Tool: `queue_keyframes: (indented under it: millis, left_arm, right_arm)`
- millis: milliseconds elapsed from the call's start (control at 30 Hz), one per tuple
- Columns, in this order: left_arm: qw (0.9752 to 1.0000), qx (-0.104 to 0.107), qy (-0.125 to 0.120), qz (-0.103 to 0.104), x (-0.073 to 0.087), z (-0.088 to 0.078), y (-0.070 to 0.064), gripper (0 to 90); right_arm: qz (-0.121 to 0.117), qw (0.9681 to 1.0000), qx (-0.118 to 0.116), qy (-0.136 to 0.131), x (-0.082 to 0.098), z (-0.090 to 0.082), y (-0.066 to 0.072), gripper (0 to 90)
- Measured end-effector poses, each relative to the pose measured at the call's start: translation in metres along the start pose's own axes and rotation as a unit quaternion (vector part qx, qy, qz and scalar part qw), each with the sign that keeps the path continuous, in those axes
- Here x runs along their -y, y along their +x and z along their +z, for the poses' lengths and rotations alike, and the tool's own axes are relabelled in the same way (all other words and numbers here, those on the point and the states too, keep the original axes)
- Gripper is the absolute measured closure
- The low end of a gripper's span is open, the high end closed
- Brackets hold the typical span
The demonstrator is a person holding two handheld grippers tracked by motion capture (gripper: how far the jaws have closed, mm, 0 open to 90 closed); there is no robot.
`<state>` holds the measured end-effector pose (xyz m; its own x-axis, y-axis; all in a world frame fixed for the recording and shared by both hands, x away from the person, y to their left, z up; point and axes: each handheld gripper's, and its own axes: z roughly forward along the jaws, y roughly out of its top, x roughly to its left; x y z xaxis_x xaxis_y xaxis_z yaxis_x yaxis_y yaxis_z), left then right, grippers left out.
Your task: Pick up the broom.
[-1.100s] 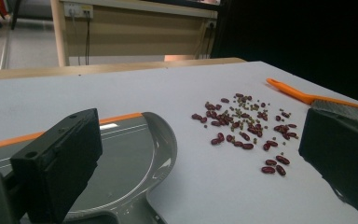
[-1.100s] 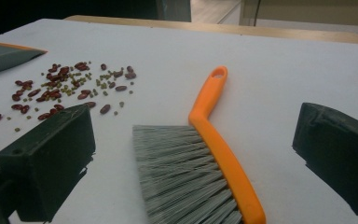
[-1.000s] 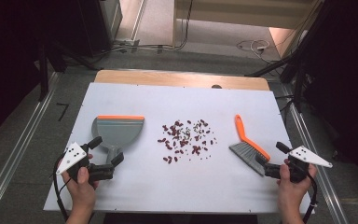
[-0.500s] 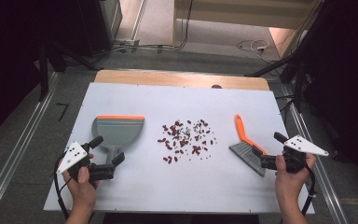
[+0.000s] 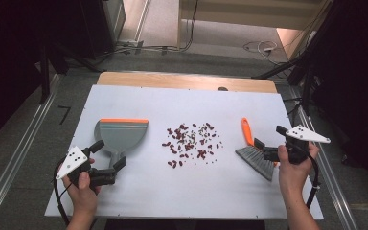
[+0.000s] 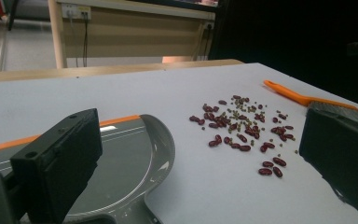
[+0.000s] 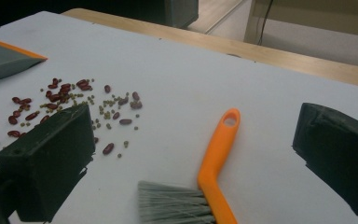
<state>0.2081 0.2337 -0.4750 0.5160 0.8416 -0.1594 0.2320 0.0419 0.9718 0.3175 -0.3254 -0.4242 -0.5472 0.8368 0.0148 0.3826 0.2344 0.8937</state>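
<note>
While the right gripper (image 5: 267, 147) is hovering with its jaws spread wide and empty, the hand brush (image 5: 254, 150) is lying on the white table (image 5: 139, 100) directly between and just ahead of them. Its orange handle (image 7: 218, 154) is pointing away from the person, the long axis running roughly front to back, and the grey bristles (image 7: 172, 205) are resting nearest the gripper; contact is probably lacking. To its left, scattered red beans (image 5: 190, 143) are lying. The left gripper (image 5: 106, 163), also wide open, is straddling the grey dustpan (image 5: 120, 135) handle, whose orange-edged lip is facing away.
</note>
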Motion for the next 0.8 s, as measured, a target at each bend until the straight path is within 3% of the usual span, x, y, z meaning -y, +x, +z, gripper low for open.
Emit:
queue_keyframes:
  millis: [300, 433, 533, 600, 700, 733, 767, 800]
  left_arm:
    - [1.0000, 0.004, 0.001, 0.005, 0.001, 0.003, -0.003, 0.2]
    - [0.9999, -0.001, 0.004, 0.010, 0.001, 0.004, -0.005, 0.2]
    - [0.9999, 0.000, 0.005, 0.011, 0.001, 0.005, -0.006, 0.2]
    - [0.9999, 0.001, 0.005, 0.013, 0.001, 0.005, -0.007, 0.2]
    - [0.9998, 0.000, 0.008, 0.017, 0.000, 0.005, -0.008, 0.2]
    - [0.9998, 0.000, 0.008, 0.017, 0.000, 0.005, -0.008, 0.2]
    - [0.9998, 0.000, 0.008, 0.018, 0.000, 0.006, -0.008, 0.2]
    - [0.9998, 0.000, 0.011, 0.019, 0.000, 0.006, -0.009, 0.2]
  right_arm:
    - [0.001, 0.9999, 0.007, 0.014, -0.015, 0.014, -0.005, 0.0]
    - [0.009, 0.9990, -0.006, 0.043, -0.021, 0.028, -0.010, 0.0]
    - [0.013, 0.9981, 0.005, 0.060, -0.024, 0.034, -0.011, 0.0]
    - [0.021, 0.9957, 0.004, 0.090, -0.027, 0.044, -0.013, 2.7]
    - [0.028, 0.9931, -0.001, 0.114, -0.027, 0.054, -0.016, 7.3]
    - [0.028, 0.9916, 0.009, 0.126, -0.027, 0.057, -0.017, 12.8]
    - [0.028, 0.9916, 0.009, 0.126, -0.027, 0.057, -0.017, 12.8]
    - [0.036, 0.9880, 0.029, 0.148, -0.025, 0.063, -0.018, 21.5]
